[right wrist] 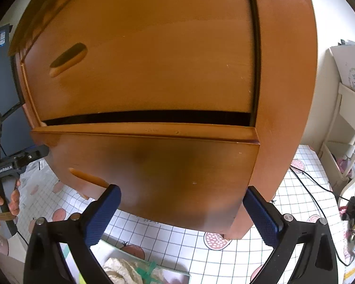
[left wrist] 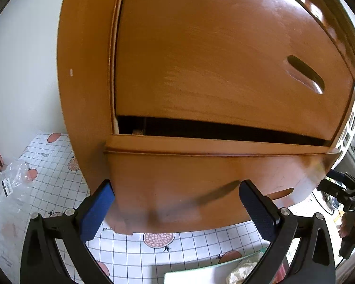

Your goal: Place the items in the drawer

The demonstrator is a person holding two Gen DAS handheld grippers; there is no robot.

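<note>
A wooden cabinet fills both views, with an upper drawer (left wrist: 224, 59) and a lower drawer (left wrist: 201, 177). The lower drawer (right wrist: 165, 170) sticks out slightly, leaving a dark gap above its top edge. My left gripper (left wrist: 176, 189) is open in front of the lower drawer's left part, its blue pads holding nothing. My right gripper (right wrist: 182, 193) is open before the drawer's right part, also holding nothing. A slot handle (right wrist: 87, 178) sits in the lower drawer front. Below lie a crumpled beige item (right wrist: 125, 269) and a flat green-edged item (left wrist: 201, 274).
The cabinet stands on a grid-patterned tablecloth (left wrist: 130, 255) with fruit prints. A clear plastic bag (left wrist: 7, 184) lies at the left. Black cables (right wrist: 314, 189) and a white shelf (right wrist: 348, 130) are at the right, a dark monitor (right wrist: 0, 82) at the left.
</note>
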